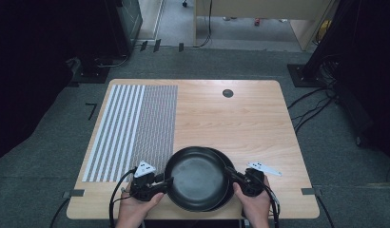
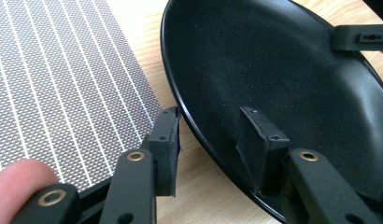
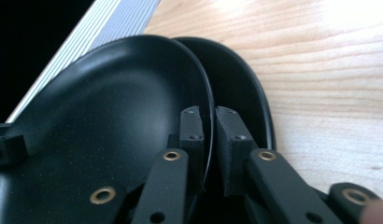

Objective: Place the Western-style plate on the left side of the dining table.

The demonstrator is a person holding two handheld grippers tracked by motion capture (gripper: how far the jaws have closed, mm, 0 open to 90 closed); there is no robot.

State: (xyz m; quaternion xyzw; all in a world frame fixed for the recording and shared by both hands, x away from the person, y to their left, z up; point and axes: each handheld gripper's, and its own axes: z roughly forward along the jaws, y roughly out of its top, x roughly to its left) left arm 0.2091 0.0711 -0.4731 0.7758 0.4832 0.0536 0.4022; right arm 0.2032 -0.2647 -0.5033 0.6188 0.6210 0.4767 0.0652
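Note:
Two black plates lie stacked at the table's near edge. The upper plate (image 1: 195, 178) (image 2: 273, 70) (image 3: 115, 102) sits shifted left, so the lower plate (image 1: 229, 184) (image 3: 241, 88) shows as a sliver on the right. My left gripper (image 1: 165, 182) (image 2: 209, 119) is open and straddles the upper plate's left rim, one jaw outside and one inside the bowl. My right gripper (image 1: 232, 175) (image 3: 208, 114) is shut on the upper plate's right rim, above the lower plate.
A striped and patterned mat (image 1: 131, 128) (image 2: 63, 79) covers the left part of the wooden table (image 1: 240, 123), close to the plates' left side. A dark round grommet (image 1: 228, 93) sits near the far edge. Cables trail off the near edge.

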